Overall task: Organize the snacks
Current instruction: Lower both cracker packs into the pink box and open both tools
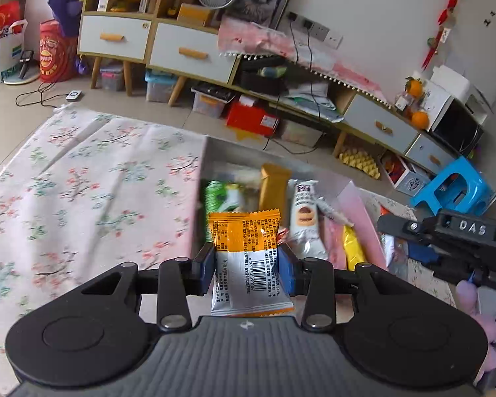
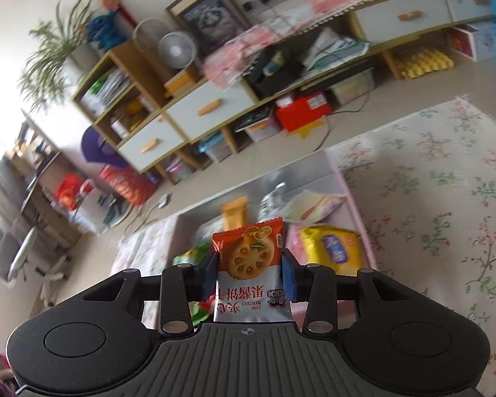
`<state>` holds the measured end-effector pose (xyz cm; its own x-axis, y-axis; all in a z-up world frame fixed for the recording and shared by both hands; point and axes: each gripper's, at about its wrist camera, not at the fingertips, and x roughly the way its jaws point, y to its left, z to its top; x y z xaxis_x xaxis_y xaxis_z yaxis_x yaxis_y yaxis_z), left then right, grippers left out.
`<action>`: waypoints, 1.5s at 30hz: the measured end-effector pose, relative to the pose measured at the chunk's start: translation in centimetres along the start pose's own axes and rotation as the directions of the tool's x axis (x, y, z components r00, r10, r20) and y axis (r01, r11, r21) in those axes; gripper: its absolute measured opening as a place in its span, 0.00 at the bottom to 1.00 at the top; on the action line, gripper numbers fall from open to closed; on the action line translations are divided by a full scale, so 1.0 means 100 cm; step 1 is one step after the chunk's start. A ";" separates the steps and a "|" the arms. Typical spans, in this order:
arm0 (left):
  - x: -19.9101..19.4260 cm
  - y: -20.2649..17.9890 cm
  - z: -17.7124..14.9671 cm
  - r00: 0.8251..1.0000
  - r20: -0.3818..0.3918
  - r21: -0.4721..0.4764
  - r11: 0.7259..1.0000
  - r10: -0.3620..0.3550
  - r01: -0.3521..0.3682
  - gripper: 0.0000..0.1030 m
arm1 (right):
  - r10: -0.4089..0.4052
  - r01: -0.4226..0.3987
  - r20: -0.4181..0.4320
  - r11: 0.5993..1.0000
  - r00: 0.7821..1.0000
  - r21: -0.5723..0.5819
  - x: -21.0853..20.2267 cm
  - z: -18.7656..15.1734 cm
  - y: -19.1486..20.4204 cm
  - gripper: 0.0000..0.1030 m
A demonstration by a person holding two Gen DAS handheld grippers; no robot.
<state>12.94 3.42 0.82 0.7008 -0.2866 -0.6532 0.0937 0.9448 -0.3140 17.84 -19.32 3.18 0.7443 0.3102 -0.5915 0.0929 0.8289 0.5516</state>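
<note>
My left gripper is shut on an orange-and-white snack packet, its barcode side facing me, held above the near end of a pink box. Inside that box lie a gold bar, a white biscuit packet, a green packet and a yellow packet. My right gripper is shut on a red-and-white jam biscuit packet, also above the pink box, where a yellow packet and an orange bar lie. The right gripper's black body shows at the right of the left wrist view.
The box rests on a floral cloth covering the table. Behind stand a low cabinet with white drawers, a red box on the floor, cables and a blue plastic stool. A hand in a pale glove holds the right gripper.
</note>
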 end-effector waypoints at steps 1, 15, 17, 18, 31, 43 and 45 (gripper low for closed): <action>0.005 -0.002 0.000 1.000 0.002 -0.009 1.000 -0.004 0.004 0.36 | -0.009 0.008 0.006 1.000 1.000 0.006 0.001 0.000 -0.004 0.38; 0.032 -0.027 -0.008 0.997 0.045 0.068 0.995 0.064 -0.067 0.36 | -0.016 0.013 0.021 0.994 1.000 0.109 0.014 -0.004 -0.030 0.38; 0.032 -0.028 -0.008 0.997 0.044 0.073 0.995 0.066 -0.069 0.36 | -0.007 0.005 0.023 0.994 1.000 0.107 0.014 -0.004 -0.028 0.38; 0.031 -0.030 -0.009 0.996 0.048 0.077 0.994 0.069 -0.072 0.36 | -0.007 0.004 0.023 0.995 1.000 0.102 0.015 -0.005 -0.026 0.38; 0.027 -0.031 -0.008 0.996 0.047 0.066 0.995 0.078 -0.081 0.66 | 0.006 -0.009 0.022 0.992 1.000 0.129 0.010 -0.005 -0.026 0.67; 0.014 -0.038 -0.010 0.996 -0.005 0.125 0.988 0.089 -0.088 0.87 | -0.052 0.053 -0.021 0.998 0.998 0.022 -0.006 -0.003 -0.020 0.81; 0.009 -0.039 -0.012 0.994 -0.018 0.154 0.983 0.106 -0.102 0.89 | -0.081 0.080 -0.019 0.996 0.997 -0.036 -0.012 -0.005 -0.015 0.83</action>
<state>12.38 -0.73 0.65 0.6939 -0.1876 -0.6952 0.1295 0.9822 -0.1358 16.47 -20.73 2.80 0.7215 0.2513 -0.6453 0.1284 0.8671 0.4812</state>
